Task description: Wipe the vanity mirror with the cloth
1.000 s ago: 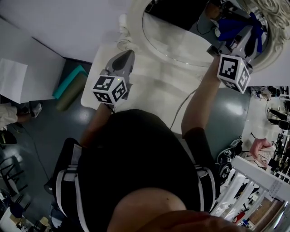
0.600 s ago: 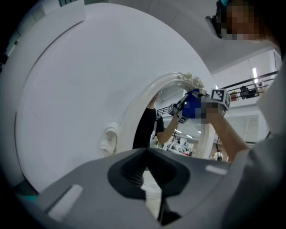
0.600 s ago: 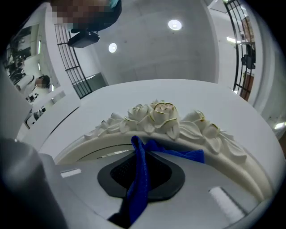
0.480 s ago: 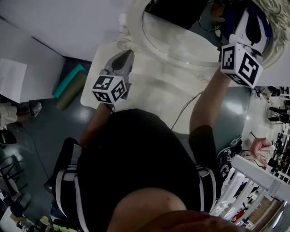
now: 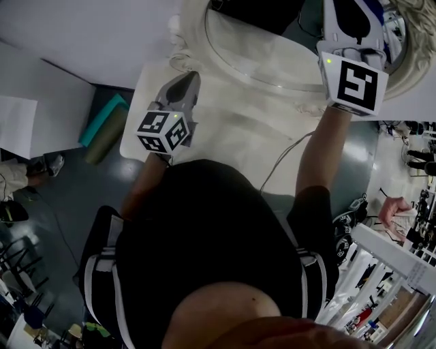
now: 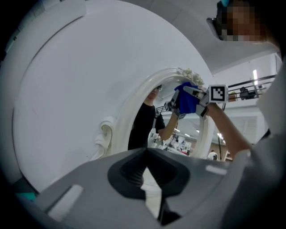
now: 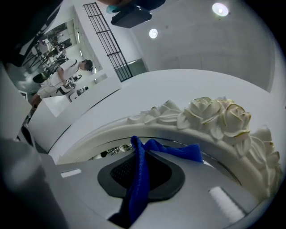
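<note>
The oval vanity mirror [image 5: 266,54] in its white ornate frame [image 7: 214,116] stands at the back of a white table [image 5: 225,136]. My right gripper [image 5: 351,17] is raised at the mirror's upper right rim. It is shut on a blue cloth [image 7: 137,183], which sticks out past the jaws against the glass just under the frame's roses. The left gripper view shows that cloth [image 6: 187,102] bunched on the mirror near the top of the frame. My left gripper [image 5: 189,80] hovers over the table's left part with its jaws shut and nothing in them [image 6: 146,152].
A thin cable [image 5: 279,160] runs across the table. A teal and olive object [image 5: 102,126] lies on the floor to the left. A white rack [image 5: 388,266] and a seated person [image 5: 395,208] are at the lower right.
My right gripper has carried the cloth upward along the mirror's right side toward the top of the frame. The left gripper has stayed about where it was.
</note>
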